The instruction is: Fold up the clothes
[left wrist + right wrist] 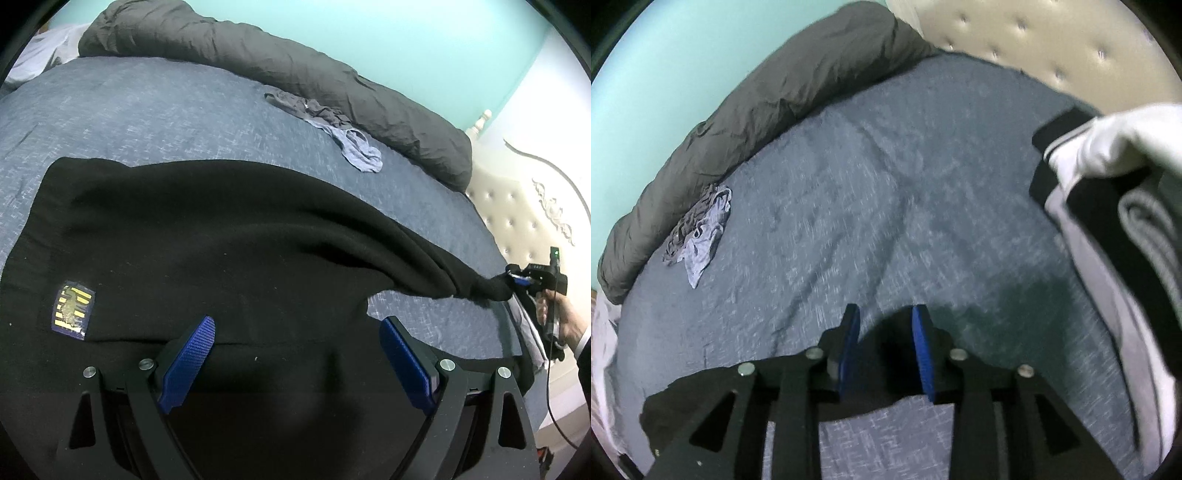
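**Black garment stretched across the bed between two claws**

The black garment (pixel 207 236) lies spread over the blue-grey bed cover (pixel 147 110), filling the lower half of the left wrist view. A yellow and blue patch (pixel 72 309) sits on it toward 8 o'clock. The left claw (pixel 297 325) hangs over the cloth with its blue pads (pixel 192 354) wide apart, gripping nothing.

At 3 o'clock in that view the garment is drawn out into a bunched, taut tail that ends in the right claw (pixel 517 280), which is clamped on that corner; a hand (pixel 557 314) holds its grip, with a cable hanging below.

In the right wrist view the blue pads (pixel 923 354) of the right claw (pixel 886 314) stand a little apart with dark cloth (pixel 886 354) packed between them, and more of the black garment shows at 7 o'clock.

A rolled dark grey duvet (pixel 295 74) runs along the far edge of the bed. Just beside it lies a crumpled grey and pale blue piece of clothing (pixel 332 125), well apart from the black garment. A black and white pile of clothes (pixel 1108 206) rests at 3 o'clock in the right wrist view, near the tufted cream headboard (pixel 1034 40).
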`<action>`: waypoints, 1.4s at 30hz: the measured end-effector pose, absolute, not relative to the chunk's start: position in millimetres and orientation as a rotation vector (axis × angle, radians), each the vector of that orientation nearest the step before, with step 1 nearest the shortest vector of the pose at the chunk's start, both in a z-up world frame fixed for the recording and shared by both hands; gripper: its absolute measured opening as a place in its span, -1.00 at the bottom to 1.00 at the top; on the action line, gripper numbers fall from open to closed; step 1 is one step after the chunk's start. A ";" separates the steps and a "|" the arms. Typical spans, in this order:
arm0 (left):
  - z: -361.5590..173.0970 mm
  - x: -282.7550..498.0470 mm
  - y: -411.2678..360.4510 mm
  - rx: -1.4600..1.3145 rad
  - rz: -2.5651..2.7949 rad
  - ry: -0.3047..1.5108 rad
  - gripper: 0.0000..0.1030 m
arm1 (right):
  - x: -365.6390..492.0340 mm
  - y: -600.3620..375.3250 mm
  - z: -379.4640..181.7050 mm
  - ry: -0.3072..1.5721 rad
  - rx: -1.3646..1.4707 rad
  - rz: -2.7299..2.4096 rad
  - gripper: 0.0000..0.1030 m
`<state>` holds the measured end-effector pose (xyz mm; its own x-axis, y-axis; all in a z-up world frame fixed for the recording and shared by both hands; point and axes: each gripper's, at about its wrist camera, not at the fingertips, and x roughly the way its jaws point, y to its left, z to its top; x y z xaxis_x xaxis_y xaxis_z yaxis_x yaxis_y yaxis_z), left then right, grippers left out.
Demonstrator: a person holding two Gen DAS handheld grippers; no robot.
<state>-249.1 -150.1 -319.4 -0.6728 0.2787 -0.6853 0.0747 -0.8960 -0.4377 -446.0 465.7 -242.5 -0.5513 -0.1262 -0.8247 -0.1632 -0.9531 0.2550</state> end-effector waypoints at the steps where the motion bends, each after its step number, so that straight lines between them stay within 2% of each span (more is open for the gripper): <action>1: -319.5 -249.1 -149.8 -1.214 2.690 -0.668 0.81 | -445.9 465.0 -239.9 0.444 -1.467 2.722 -0.42; 7: -318.5 -249.1 -148.7 -1.210 2.689 -0.668 0.81 | -426.2 417.2 -244.4 0.130 -1.607 2.928 -0.41; 11: -318.1 -249.0 -147.6 -1.208 2.687 -0.667 0.81 | -408.3 367.6 -272.1 -0.142 -1.816 2.969 -0.41; 17: -318.2 -249.0 -146.9 -1.210 2.688 -0.666 0.81 | -397.2 311.7 -315.2 -0.397 -2.028 2.913 -0.42; 25: -321.1 -249.0 -150.8 -1.214 2.690 -0.677 0.81 | -439.6 303.2 -313.5 -0.341 -1.911 2.903 -0.42; 33: -323.7 -250.5 -151.0 -1.224 2.692 -0.673 0.81 | -505.1 305.3 -285.1 -0.192 -1.613 2.869 -0.42; 39: -327.8 -253.4 -147.7 -1.238 2.682 -0.665 0.81 | -494.2 328.1 -260.5 -0.064 -1.490 2.953 -0.41; 41: -327.9 -253.8 -147.0 -1.237 2.677 -0.666 0.81 | -479.3 333.3 -258.3 -0.001 -1.512 3.041 -0.41; 42: -327.7 -253.5 -146.6 -1.236 2.675 -0.665 0.81 | -471.7 331.7 -262.3 -0.033 -1.548 3.065 -0.42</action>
<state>-253.5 -146.6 -327.7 -0.6594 0.2859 -0.6953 0.0731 -0.8961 -0.4378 -471.7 331.7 -262.3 -0.5599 -0.2483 -0.7905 0.2654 -0.9575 0.1129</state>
